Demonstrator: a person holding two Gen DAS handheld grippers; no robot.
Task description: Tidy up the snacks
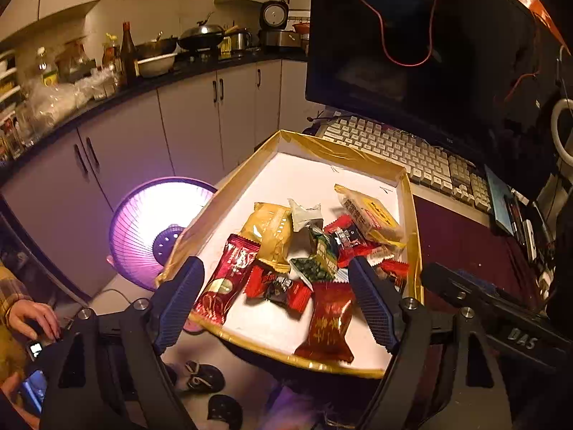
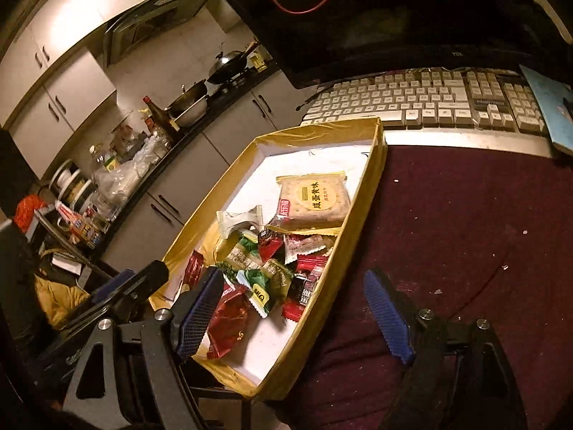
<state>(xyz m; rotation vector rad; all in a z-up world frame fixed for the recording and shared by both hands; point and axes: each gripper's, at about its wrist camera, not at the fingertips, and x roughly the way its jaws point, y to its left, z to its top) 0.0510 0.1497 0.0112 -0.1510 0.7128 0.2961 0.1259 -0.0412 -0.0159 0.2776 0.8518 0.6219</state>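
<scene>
Both grippers stand wide open and hold nothing. The left gripper (image 1: 277,299) hangs over the near end of a gold-rimmed tray (image 1: 360,152), its two blue fingers (image 1: 179,299) spread to either side of the snack pile, with no pad pressing on any packet. Just ahead of it and between its fingers lie a red packet (image 1: 226,281), a small red-and-black packet (image 1: 277,286) and a dark red packet (image 1: 329,320); a little farther on are a gold packet (image 1: 272,231), a green packet (image 1: 317,258) and, beyond those, a yellow cracker packet (image 1: 370,213) near the tray's right wall. The far half of the tray is bare white. Past the tray sits a keyboard (image 1: 404,150) under a dark monitor (image 1: 412,36); to the gripper's left, lower down, glows a purple heater (image 1: 143,222), and a person's hand (image 1: 30,317) rests at the left edge. The right gripper (image 2: 292,310) sits at the tray's (image 2: 322,132) near right corner: its left finger (image 2: 195,317) is over the packets, close to a crumpled red packet (image 2: 227,322), while its right finger is outside the tray over a maroon cloth (image 2: 465,222). Ahead of it the cracker packet (image 2: 313,195) lies flat against the right wall, with green packets (image 2: 250,261) and small red ones heaped between. The keyboard (image 2: 429,100) lies beyond the tray.
</scene>
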